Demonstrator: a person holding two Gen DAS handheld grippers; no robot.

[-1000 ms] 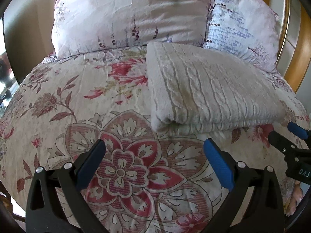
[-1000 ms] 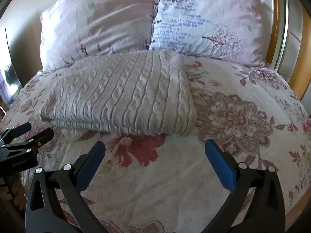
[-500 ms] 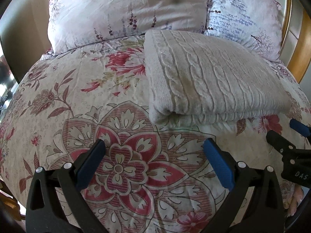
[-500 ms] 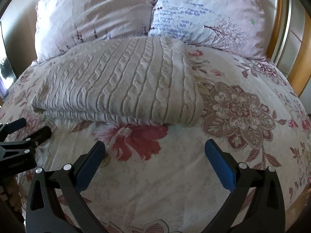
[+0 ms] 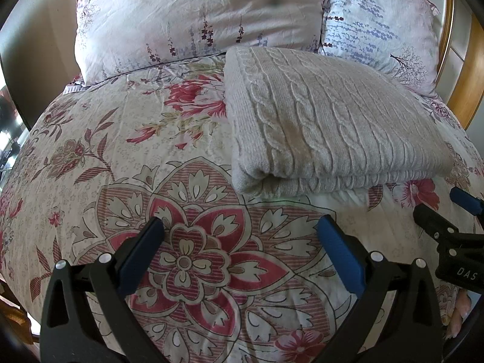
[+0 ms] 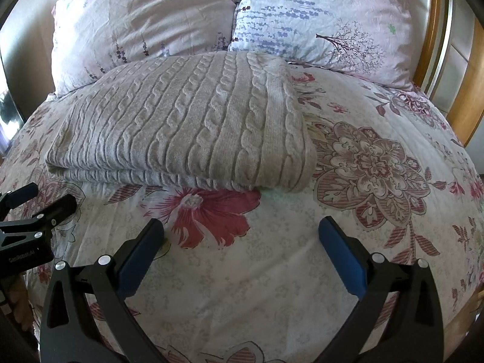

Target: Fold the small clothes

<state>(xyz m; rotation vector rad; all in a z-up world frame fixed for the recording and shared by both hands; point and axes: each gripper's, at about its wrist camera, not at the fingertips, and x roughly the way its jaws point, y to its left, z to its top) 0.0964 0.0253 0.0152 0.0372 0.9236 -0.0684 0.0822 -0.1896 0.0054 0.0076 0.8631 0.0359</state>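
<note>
A cream cable-knit sweater (image 5: 326, 127) lies folded into a rectangle on the floral bedspread (image 5: 121, 157), its folded edges facing me. It also shows in the right wrist view (image 6: 193, 127). My left gripper (image 5: 240, 227) is open and empty, hovering over the bedspread just short of the sweater's near left corner. My right gripper (image 6: 240, 227) is open and empty, short of the sweater's near right edge. The right gripper also shows at the right edge of the left wrist view (image 5: 447, 224), and the left gripper shows at the left edge of the right wrist view (image 6: 39, 202).
Two floral pillows (image 5: 193, 18) (image 6: 326, 15) lean behind the sweater at the head of the bed. A wooden headboard (image 6: 466, 96) curves along the right side. The bedspread (image 6: 378, 166) slopes away at the left and right edges.
Both grippers have moved forward, closer to the folded sweater, which now looks larger. Both stay open. The sweater has not moved.
</note>
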